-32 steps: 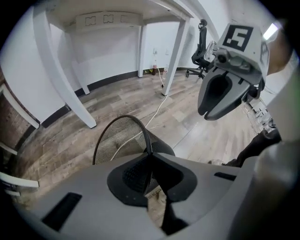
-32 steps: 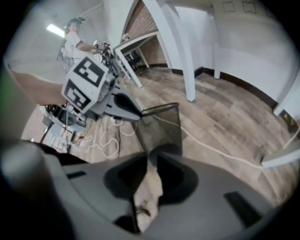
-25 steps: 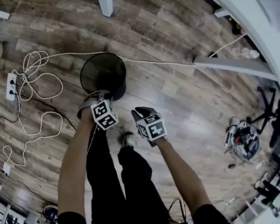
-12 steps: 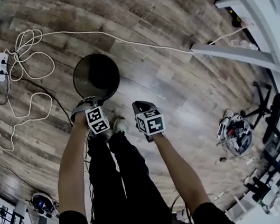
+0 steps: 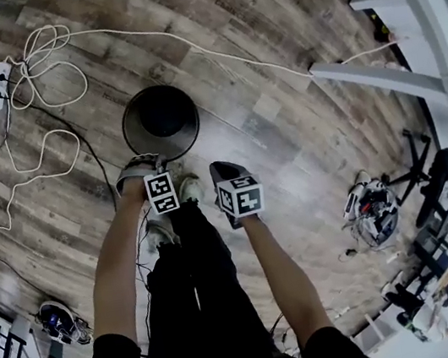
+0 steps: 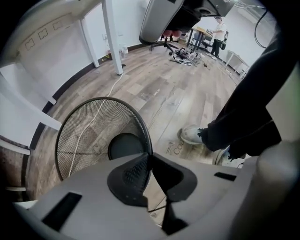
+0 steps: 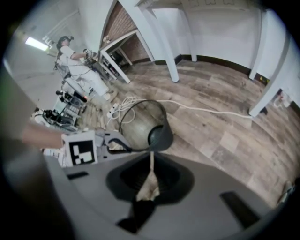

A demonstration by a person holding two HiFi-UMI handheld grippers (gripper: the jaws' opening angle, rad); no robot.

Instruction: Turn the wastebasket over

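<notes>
The left claw (image 6: pixel 150 157) is clamped on the mesh rim of the wastebasket (image 6: pixel 84 136), which stands mouth-up on the plank floor (image 6: pixel 178 93) just ahead of it. To its right, the right claw (image 7: pixel 151 153) has just been closing. Its tips pinch the same rim, with the basket beyond them.

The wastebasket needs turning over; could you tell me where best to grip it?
Grip the wastebasket by its thin top rim, from above on the near side: it stands upright, mouth up, so one jaw fits inside the mesh wall. The left tongs pinch there.
</notes>
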